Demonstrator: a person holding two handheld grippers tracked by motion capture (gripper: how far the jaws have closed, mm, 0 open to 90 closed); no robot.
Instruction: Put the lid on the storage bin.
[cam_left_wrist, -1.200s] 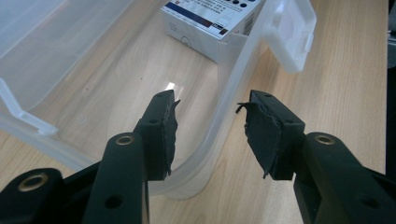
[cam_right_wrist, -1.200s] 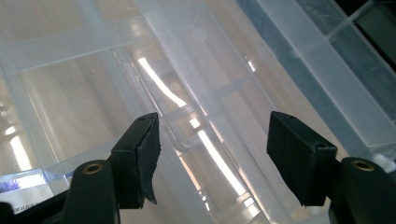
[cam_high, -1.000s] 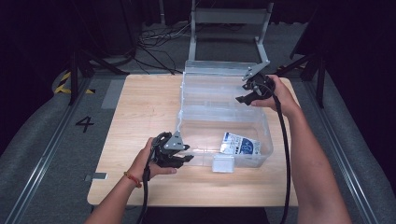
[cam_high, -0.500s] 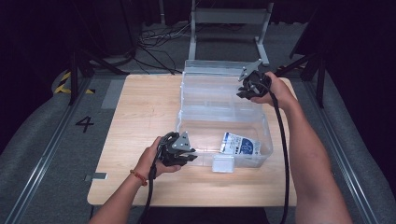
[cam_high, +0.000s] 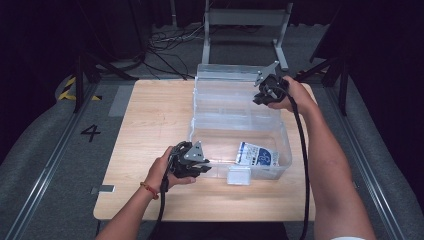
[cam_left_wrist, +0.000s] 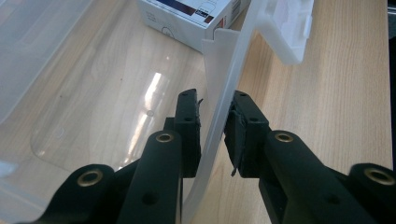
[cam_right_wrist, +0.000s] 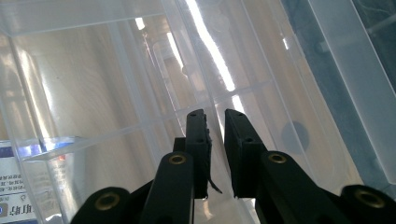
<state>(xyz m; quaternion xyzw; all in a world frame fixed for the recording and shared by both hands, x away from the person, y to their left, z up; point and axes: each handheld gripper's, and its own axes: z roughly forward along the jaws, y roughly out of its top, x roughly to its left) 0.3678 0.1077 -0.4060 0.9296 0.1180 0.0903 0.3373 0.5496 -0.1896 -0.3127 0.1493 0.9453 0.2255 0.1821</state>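
Presently the clear bin (cam_high: 235, 130) rim is straddled, ungripped, by left tool (cam_left_wrist: 215, 125); right tool (cam_right_wrist: 215, 135), nearly closed, grips nothing visible; squeezing is judged next.

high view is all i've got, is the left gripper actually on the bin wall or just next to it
Observer: On it. In the left gripper view the bin's near wall runs between the left gripper's jaws, one jaw inside, one outside.
Operator: clamped tight?
Observer: Cannot tell; the jaws sit close on both sides, with a slight gap on the inner side.
Operator: and the right gripper, holding the lid?
Observer: In the right gripper view, the right gripper's jaws are nearly shut over the clear lid; whether its edge is between them isn't clear.
Operator: what's the box in the bin
Observer: A white carton with dark print, lying flat by the near wall.
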